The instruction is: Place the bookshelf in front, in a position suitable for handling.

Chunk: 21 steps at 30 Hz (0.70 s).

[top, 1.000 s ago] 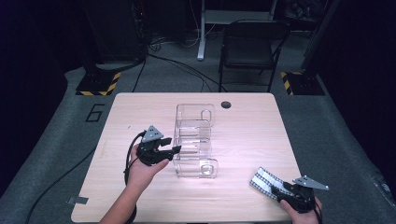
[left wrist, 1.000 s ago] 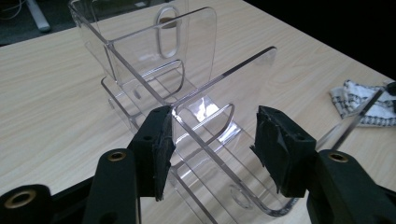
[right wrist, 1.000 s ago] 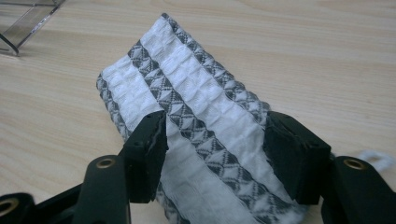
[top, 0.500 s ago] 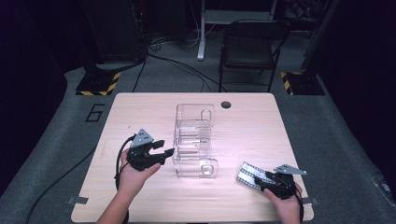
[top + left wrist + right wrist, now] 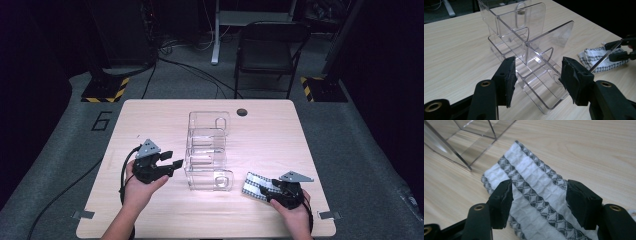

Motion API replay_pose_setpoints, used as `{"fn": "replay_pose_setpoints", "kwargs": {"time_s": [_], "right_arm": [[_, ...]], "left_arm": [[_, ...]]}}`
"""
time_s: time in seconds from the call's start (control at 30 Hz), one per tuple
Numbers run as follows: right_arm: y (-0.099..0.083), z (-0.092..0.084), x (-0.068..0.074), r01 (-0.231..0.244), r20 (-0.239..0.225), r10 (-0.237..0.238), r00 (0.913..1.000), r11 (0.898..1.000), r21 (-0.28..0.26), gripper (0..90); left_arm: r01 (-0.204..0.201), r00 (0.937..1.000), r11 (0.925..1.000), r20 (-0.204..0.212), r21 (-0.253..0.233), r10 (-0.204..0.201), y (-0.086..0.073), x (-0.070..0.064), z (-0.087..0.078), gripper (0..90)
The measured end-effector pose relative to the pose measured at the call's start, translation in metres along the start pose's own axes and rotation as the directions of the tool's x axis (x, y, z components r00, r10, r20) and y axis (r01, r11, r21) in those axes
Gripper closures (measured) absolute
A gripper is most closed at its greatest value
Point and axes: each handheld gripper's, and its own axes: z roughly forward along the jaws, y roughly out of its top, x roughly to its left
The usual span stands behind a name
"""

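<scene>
A clear acrylic organizer (image 5: 207,150) with several compartments stands mid-table, and its near end fills the left gripper view (image 5: 524,37). My left gripper (image 5: 174,159) sits just left of it, jaws open and pointing at its near corner (image 5: 537,67), nothing between them. A folded white cloth with grey patterned stripes (image 5: 254,183) lies right of the organizer's front end. My right gripper (image 5: 267,189) holds it across its width: the cloth (image 5: 531,167) spans the whole gap between the pads (image 5: 539,192). From the left gripper view the cloth (image 5: 594,56) lies at the far right.
The light wooden table (image 5: 150,120) has a dark round hole (image 5: 242,112) at its back edge. A black chair (image 5: 270,45) stands behind it. The organizer's corner (image 5: 454,140) is close to the cloth's far end.
My right gripper has slid left along the table's front, bringing the cloth closer to the organizer. The left gripper has dropped back slightly toward the front edge.
</scene>
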Motion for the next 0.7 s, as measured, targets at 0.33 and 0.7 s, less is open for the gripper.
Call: {"fn": "replay_pose_setpoints", "kwargs": {"time_s": [0.33,0.7], "right_arm": [[-0.022,-0.033,0.005,-0.060,-0.065,0.061,0.9960,0.998,0.008,44.7],[-0.041,-0.034,-0.005,-0.060,-0.030,0.063,0.9976,0.996,0.067,47.8]], "left_arm": [[0.007,1.0000,1.0000,-0.001,0.007,-0.007,-0.002,0.000,0.001,45.8],[0.007,1.0000,1.0000,-0.001,0.006,-0.007,-0.001,0.000,0.001,45.6]]}}
